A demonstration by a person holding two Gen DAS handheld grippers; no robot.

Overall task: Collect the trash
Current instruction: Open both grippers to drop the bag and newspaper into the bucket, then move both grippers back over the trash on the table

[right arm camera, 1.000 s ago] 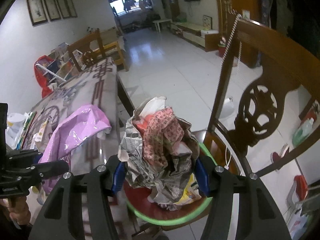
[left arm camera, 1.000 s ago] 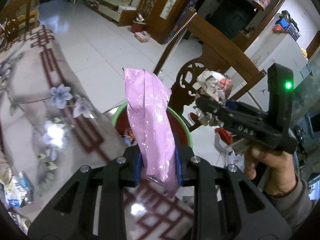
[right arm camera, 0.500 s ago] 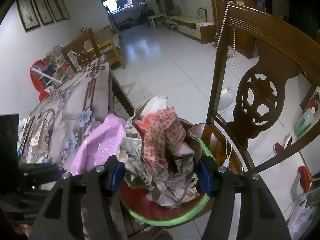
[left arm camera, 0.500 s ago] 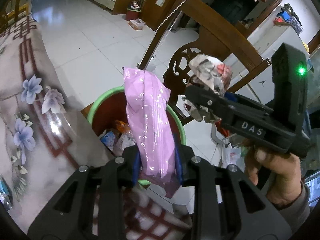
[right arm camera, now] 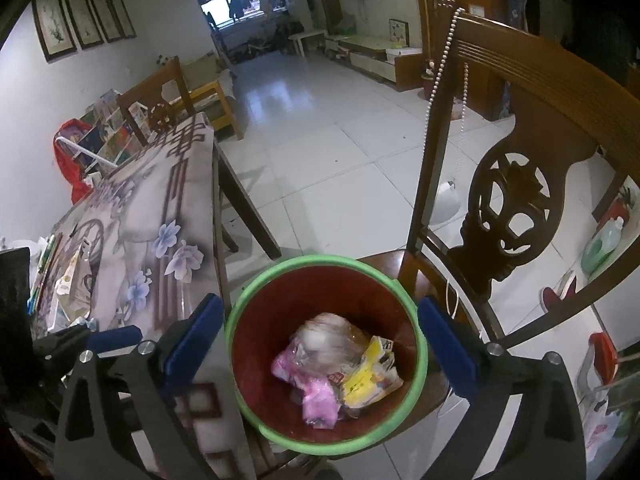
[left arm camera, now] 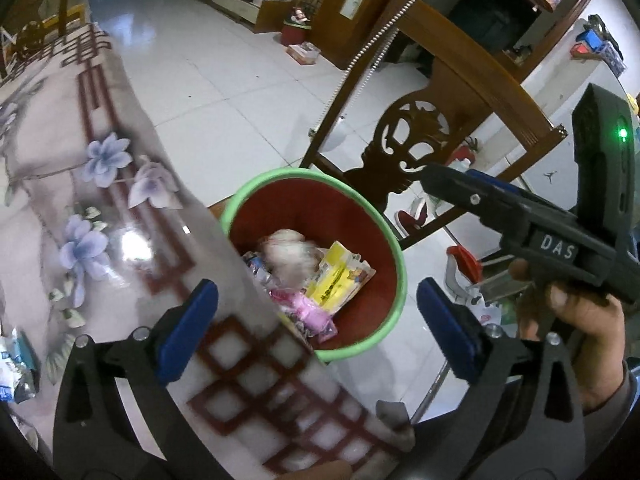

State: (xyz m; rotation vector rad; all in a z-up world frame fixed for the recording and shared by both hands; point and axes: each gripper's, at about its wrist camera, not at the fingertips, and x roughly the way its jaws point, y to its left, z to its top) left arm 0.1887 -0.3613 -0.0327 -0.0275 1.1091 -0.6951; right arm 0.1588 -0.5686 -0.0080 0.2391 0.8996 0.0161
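A red bin with a green rim (left arm camera: 312, 172) (right arm camera: 320, 260) stands on a chair seat beside the table. Inside lie a pink plastic bag (left arm camera: 308, 312) (right arm camera: 316, 396), a crumpled newspaper ball (left arm camera: 288, 252) (right arm camera: 328, 336), blurred by motion, and a yellow packet (left arm camera: 340, 276) (right arm camera: 368, 380). My left gripper (left arm camera: 318, 324) hangs over the table corner and the bin, its jaws opening wide with nothing between the pads. My right gripper (right arm camera: 320, 342) is straight above the bin, jaws also opening and empty. In the left wrist view the right gripper (left arm camera: 444, 178) is at the right, held by a hand (left arm camera: 572, 320).
A carved wooden chair back (right arm camera: 516, 208) with a bead string rises just behind the bin. The table with a floral cloth (left arm camera: 100, 208) runs along the left. Wrappers (left arm camera: 16, 364) (right arm camera: 72, 280) lie on it. White tiled floor (right arm camera: 320, 128) stretches beyond.
Both grippers opened. The pink bag left my left gripper and the newspaper ball left my right one; both now lie in the bin. The left gripper sank a little toward the bin.
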